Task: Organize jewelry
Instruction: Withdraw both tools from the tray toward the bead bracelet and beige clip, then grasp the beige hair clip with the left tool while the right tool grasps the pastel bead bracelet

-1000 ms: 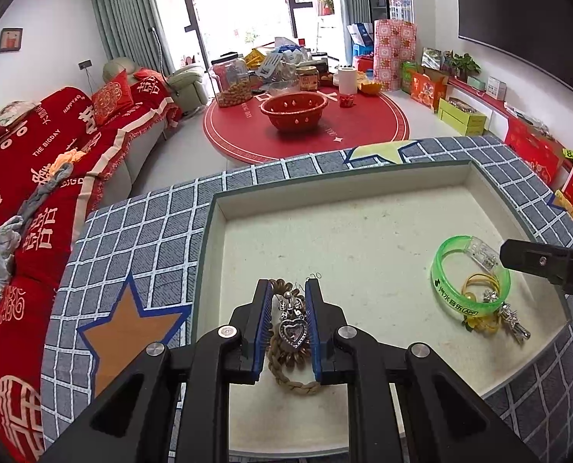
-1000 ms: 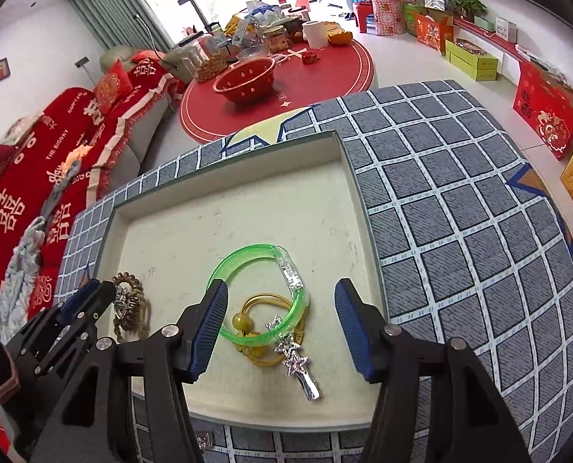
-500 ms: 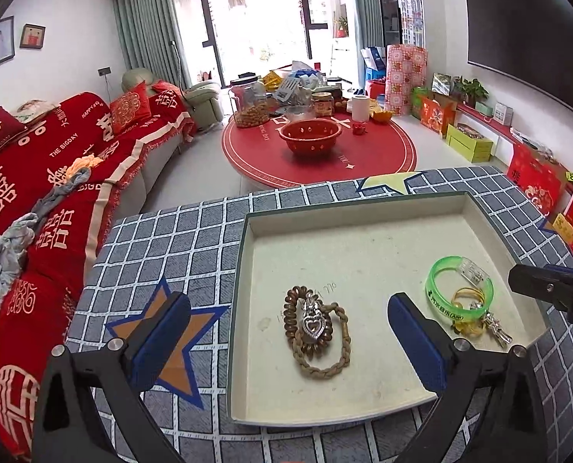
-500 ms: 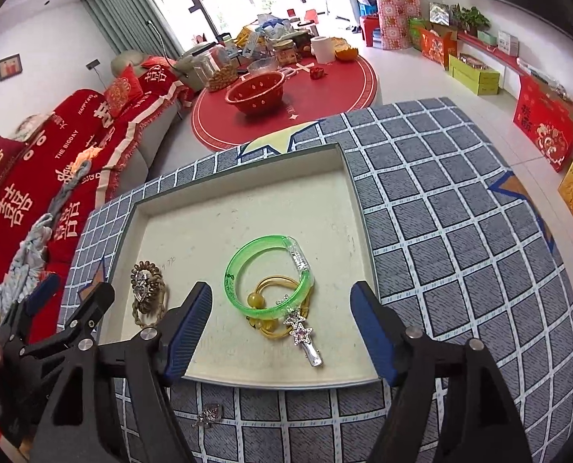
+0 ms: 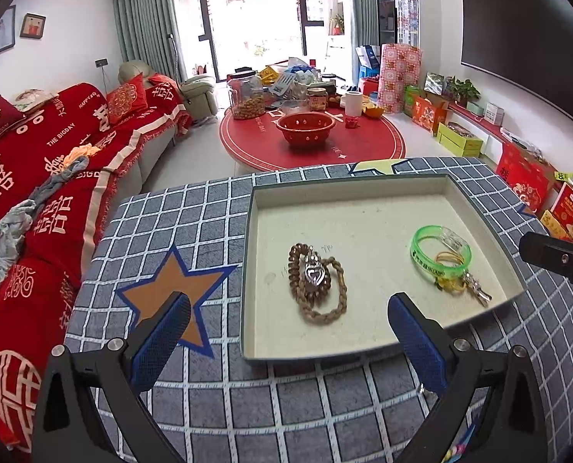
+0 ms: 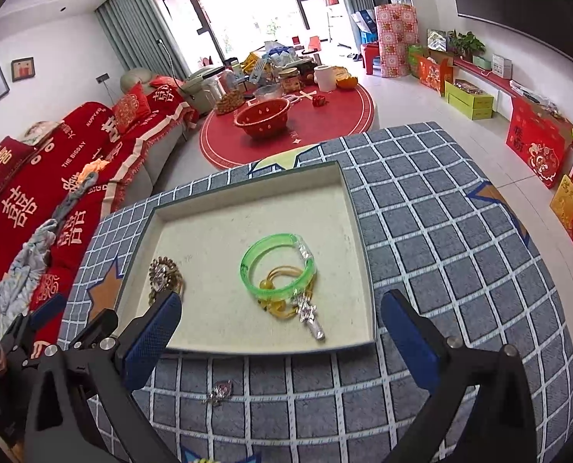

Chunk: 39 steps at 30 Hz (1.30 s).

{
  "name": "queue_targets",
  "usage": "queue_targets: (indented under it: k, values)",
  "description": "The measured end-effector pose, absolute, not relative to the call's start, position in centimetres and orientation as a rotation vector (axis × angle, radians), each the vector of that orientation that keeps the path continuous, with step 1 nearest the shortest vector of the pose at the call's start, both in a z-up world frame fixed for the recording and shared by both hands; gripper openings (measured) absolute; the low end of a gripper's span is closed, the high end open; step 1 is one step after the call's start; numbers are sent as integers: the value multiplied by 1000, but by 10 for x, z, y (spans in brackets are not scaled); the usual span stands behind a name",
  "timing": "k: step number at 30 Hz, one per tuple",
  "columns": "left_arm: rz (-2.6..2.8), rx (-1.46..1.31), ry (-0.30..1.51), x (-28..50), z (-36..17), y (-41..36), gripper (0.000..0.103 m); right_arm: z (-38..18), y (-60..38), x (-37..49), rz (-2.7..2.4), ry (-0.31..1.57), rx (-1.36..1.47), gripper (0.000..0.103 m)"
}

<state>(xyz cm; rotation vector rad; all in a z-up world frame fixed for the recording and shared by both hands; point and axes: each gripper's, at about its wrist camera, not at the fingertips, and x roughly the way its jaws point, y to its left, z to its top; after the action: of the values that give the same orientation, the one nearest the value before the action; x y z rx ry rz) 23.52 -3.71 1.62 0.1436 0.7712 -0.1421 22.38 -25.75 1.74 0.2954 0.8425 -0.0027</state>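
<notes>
Left gripper (image 5: 288, 332) hovering, jaws spread wide, holding nothing | right gripper (image 6: 280, 330) likewise gaping | brown braided cord bracelet with silver heart pendant (image 5: 317, 283) lying ahead in shallow beige tray (image 5: 363, 187) | translucent green plastic bangle (image 6: 277, 264) sitting ahead between right fingers.

Black gripper (image 5: 288, 332), blue textured pads (image 5: 159, 341).

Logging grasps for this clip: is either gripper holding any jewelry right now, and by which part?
Nothing is held. The left gripper and right gripper are both open and empty; the braided bracelet lies in the tray.
</notes>
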Motion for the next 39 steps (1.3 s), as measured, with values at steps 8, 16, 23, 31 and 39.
queue_targets:
  k: [8,16,23,31,39]
  values:
    - [-172,135,803,195,8,-20,103,14,-252,193,26,907,313,103]
    - [-189,115,855,160,-11,-2,103,-1,-241,153,66,966,304,103]
    - [-234,130,902,139,-33,-4,103,-23,-235,119,68,1029,281,103]
    - [-296,219,914,119,-48,-10,103,-45,-229,102,43,1088,202,103]
    - [-391,332,916,108,-58,-26,103,-57,-209,106,29,1123,48,103]
